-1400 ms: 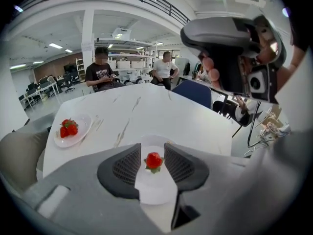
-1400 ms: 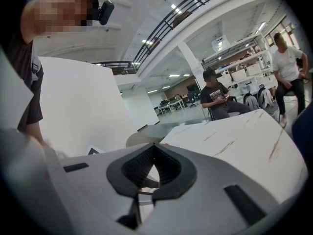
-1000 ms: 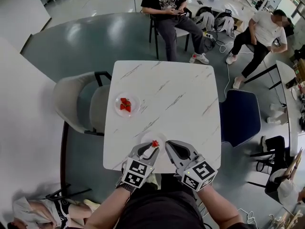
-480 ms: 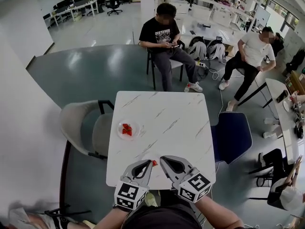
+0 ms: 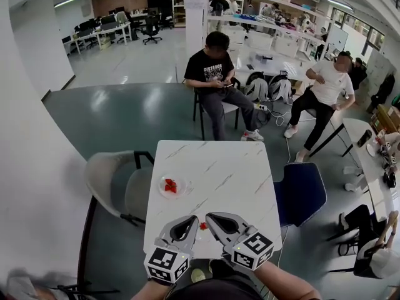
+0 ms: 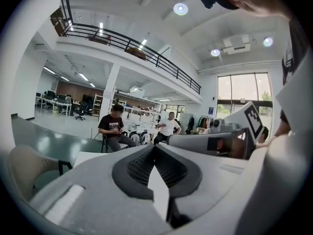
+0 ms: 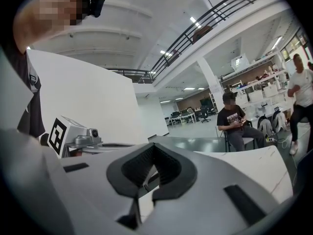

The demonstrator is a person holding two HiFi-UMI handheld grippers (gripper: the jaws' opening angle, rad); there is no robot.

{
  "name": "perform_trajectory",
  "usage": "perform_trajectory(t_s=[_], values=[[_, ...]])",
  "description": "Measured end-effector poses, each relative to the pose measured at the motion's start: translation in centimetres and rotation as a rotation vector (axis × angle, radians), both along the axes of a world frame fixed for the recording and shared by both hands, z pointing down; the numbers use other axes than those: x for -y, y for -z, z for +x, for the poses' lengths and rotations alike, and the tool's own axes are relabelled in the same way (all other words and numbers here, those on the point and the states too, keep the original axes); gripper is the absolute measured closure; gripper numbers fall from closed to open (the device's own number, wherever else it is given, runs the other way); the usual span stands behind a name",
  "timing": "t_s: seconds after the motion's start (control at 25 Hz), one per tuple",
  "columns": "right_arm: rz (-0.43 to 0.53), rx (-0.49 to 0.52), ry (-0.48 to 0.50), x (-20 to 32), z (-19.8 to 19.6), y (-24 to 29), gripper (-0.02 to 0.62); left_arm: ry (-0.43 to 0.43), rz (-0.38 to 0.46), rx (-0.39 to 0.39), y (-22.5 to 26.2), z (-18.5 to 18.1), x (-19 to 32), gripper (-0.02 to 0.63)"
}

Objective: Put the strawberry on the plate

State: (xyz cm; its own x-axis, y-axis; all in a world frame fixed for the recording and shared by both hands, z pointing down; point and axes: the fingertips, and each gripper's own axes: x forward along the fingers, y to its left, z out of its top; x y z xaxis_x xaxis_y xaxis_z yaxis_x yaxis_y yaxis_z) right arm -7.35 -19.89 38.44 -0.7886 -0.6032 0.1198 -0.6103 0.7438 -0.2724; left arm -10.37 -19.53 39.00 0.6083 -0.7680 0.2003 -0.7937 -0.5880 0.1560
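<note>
A single red strawberry [image 5: 203,225] lies near the front edge of the white marble table [image 5: 219,167]. In the head view it shows in the gap between my two grippers. The pale plate beneath it is mostly hidden by them. A second small plate [image 5: 161,190] holding strawberry pieces [image 5: 170,184] sits at the table's left side. My left gripper [image 5: 192,221] hangs above the front edge; its jaws have just been closing and are shut with nothing between them [image 6: 155,148]. My right gripper [image 5: 210,218] is beside it, also shut and empty [image 7: 153,147].
A grey chair [image 5: 115,183] stands at the table's left and a blue chair [image 5: 301,192] at its right. Two people sit beyond the far edge, one in black [image 5: 215,74] and one in white [image 5: 322,86]. Desks and shelves line the back.
Both grippers have risen off the table and drawn back toward me, away from the strawberry, which stays where it lay. The head view has tilted up and shows more of the room.
</note>
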Motion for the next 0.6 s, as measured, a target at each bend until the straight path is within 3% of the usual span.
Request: perform_trajectory(t_s=[0.6], values=[[0.06,-0.035,-0.048,-1.1,0.6,1.9,0.594,-0.007,0.046,-0.007,1.6,0.1,-2.1,0.597]])
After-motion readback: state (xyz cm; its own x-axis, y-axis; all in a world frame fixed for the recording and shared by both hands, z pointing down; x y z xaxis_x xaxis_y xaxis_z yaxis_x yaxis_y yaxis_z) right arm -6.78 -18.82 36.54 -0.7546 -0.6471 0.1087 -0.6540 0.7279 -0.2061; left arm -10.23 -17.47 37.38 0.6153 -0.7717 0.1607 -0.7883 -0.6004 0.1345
